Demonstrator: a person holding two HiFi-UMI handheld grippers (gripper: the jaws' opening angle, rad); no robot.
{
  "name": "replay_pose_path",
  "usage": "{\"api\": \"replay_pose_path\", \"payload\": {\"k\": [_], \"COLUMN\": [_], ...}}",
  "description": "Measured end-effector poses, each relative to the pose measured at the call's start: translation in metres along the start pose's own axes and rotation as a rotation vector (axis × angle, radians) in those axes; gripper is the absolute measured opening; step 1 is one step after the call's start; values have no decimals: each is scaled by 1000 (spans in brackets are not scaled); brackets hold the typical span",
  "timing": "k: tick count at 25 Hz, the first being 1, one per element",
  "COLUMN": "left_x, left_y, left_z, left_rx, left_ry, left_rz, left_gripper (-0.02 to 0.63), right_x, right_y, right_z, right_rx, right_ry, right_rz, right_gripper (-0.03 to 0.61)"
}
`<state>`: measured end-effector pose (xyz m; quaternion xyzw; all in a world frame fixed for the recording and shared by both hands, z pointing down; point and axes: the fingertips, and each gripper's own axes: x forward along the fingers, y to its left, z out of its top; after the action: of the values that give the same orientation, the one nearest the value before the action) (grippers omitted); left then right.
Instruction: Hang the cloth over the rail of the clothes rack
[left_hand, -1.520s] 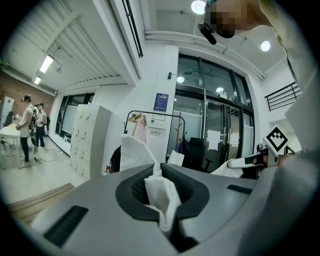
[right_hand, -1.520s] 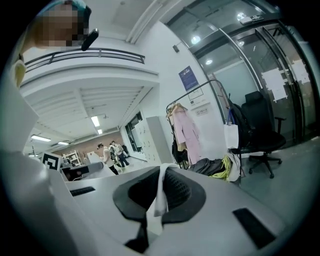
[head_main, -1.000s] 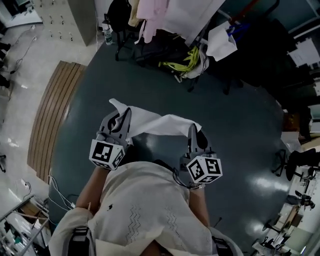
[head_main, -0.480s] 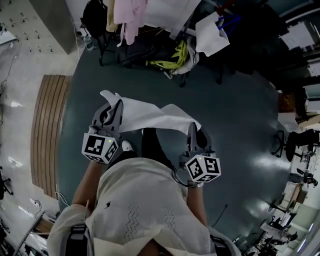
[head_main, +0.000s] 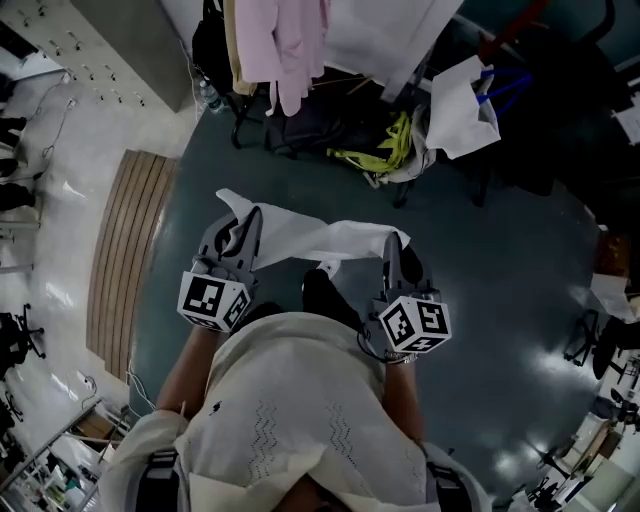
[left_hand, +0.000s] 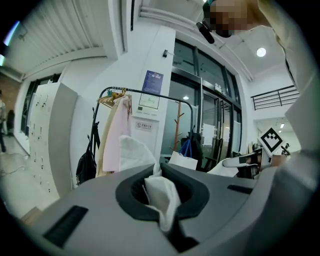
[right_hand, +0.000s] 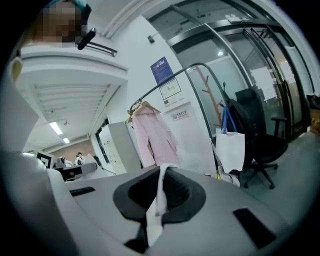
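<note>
The clothes rack stands well ahead with a pink garment on its rail, and the white cloth hangs stretched above the floor between the left claw and right claw, each clamped on one end.

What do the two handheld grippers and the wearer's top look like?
Both the left gripper and right gripper are grey moulded bodies with dark pads, each ending in a white cube of black square markers. The top is cream knit, loose-sleeved.
</note>
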<state>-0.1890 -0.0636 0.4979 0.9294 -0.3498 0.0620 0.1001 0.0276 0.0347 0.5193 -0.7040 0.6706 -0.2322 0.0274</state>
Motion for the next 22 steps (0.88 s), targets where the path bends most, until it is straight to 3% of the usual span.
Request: {"api": "replay_pose_path", "payload": {"k": [4, 10, 17, 22], "left_x": [55, 106, 195, 273], "left_y": [0, 9, 20, 49], "left_z": [19, 27, 40, 46], "left_rx": [27, 16, 35, 6], "left_ry": [-29, -15, -10, 24], "left_rz": [57, 75, -31, -121], "left_gripper": [17, 17, 17, 17], "right_x": [43, 75, 111, 149], "right_y": [-41, -78, -115, -141], "right_z": [35, 65, 86, 110], "right_rx": [-29, -30, -14, 4], "right_ry": [16, 8, -1, 0], "right_rz": [57, 49, -60, -189], "right_gripper": [21, 21, 21, 21]}}
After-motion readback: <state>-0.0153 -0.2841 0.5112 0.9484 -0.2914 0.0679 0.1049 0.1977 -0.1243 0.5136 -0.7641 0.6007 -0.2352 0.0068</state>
